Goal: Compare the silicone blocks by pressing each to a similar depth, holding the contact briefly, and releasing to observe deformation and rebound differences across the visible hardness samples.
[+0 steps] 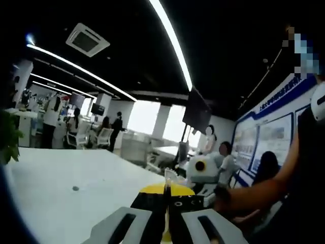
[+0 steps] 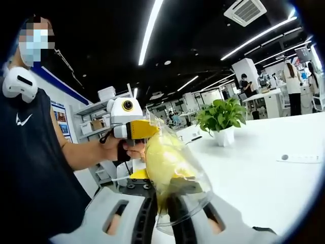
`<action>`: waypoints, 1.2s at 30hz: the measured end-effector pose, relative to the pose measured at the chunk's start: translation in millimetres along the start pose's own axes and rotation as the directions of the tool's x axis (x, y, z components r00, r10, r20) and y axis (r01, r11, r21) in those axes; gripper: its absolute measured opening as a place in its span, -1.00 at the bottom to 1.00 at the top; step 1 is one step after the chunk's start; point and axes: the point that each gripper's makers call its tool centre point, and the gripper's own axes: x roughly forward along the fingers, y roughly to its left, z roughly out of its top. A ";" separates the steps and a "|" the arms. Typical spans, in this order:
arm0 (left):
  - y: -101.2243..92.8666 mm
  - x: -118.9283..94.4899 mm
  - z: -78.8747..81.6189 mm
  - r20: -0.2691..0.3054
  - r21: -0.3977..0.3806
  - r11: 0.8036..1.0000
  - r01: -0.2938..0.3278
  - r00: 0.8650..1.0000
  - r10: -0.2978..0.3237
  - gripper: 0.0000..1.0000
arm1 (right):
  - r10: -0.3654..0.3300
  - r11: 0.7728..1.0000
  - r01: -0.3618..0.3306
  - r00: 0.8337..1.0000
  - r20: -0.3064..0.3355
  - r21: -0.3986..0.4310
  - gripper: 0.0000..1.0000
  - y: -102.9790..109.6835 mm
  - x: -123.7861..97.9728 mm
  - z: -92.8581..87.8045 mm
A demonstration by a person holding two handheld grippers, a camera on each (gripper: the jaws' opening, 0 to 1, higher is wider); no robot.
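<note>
While both claws, the left claw and the right claw, pinch one clear bag of yellow material above the white bench, uneven pulling could probably tear it.

top: black sleeveless shirt, small white logo on chest
neck: white rounded device sitting at the shoulder
left gripper: white head, yellow-and-black body
right gripper: pale grey jaws with dark slots, yellow-black base
</note>
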 end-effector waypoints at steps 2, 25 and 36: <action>1.4 0.1 -2.2 -0.003 0.003 1.000 -0.001 1.000 0.001 -1.00 | -0.002 1.000 0.002 1.000 -0.015 -0.011 -0.97 -0.4 -0.6 -1.4; 12.8 5.3 -9.6 -0.001 -0.021 1.000 -0.012 1.000 0.012 -1.00 | -0.038 0.999 0.038 0.997 -0.072 -0.010 -0.97 -8.9 -0.7 -8.2; 10.8 12.8 -12.2 -0.006 -0.039 0.999 -0.018 1.000 0.018 -1.00 | -0.051 0.999 0.051 0.994 -0.094 0.001 -0.98 -10.3 -8.8 -7.9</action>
